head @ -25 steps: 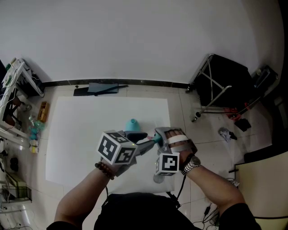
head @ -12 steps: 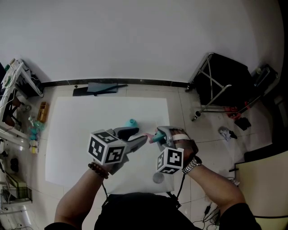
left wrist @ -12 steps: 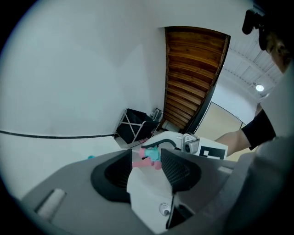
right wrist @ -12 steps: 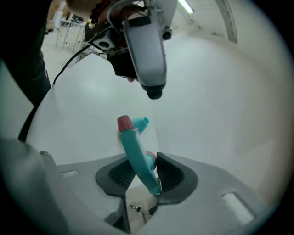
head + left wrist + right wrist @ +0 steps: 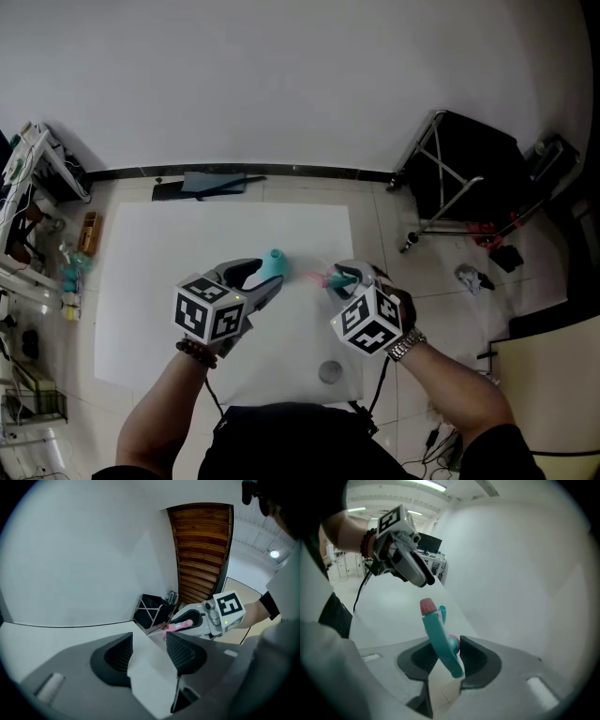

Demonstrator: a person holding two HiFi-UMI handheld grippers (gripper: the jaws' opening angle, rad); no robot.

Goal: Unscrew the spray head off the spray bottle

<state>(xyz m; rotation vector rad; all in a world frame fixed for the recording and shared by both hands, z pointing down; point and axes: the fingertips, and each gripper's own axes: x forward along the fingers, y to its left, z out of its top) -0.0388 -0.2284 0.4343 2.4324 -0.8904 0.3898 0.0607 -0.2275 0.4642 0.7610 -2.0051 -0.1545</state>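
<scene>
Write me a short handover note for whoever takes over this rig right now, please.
Left gripper: jaws have just been opening, nothing between them, next to the teal spray bottle.
Right gripper: shut on the spray head, held apart from the bottle.
Bottle is on the white mat.
Done: head unscrewed and off.
To do: likely just setting the head down.

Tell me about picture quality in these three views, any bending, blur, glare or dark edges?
Head view: even light, soft shadows, sharp, mild bowing at the edges. Left gripper view: heavy fisheye, dark round border, the wooden panel curves. Right gripper view: same round border, ceiling lights glare at the top, the spray head is sharp.
</scene>
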